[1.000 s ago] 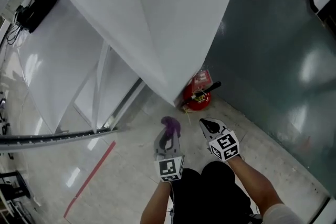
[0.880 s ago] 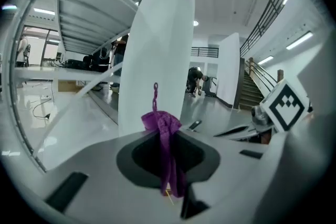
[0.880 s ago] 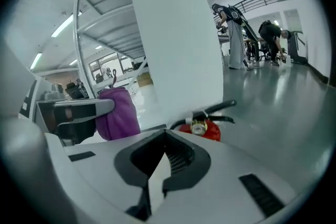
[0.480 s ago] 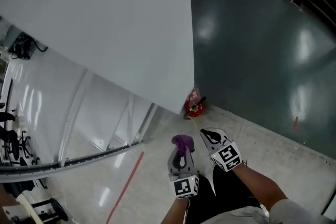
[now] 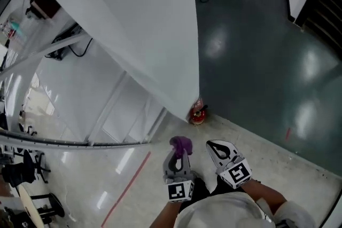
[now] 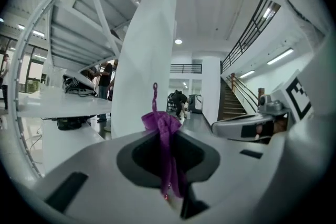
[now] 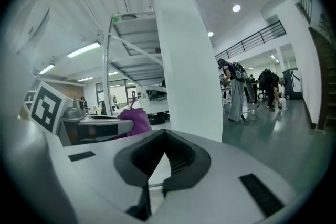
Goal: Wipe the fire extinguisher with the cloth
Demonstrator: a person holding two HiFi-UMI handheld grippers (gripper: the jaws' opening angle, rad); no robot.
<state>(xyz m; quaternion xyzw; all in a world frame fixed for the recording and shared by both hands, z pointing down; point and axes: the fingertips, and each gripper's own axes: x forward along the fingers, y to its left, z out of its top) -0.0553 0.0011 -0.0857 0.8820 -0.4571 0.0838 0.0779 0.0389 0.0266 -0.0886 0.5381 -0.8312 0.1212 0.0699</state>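
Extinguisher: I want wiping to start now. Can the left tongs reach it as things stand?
Probably not yet. The extinguisher stands on the floor by the white panel, well below the left tongs, which grip the cloth. Nothing blocks the way down.

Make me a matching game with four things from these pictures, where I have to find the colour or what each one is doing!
Things:
1. cloth
2. fire extinguisher
3. left gripper
4. right gripper

Colours and states:
A. jaws together with nothing between them
B. red, standing at the bottom corner of the white panel
C. purple and bunched up
D. clamped shut on the cloth

Right pairs: 1-C, 2-B, 3-D, 4-A
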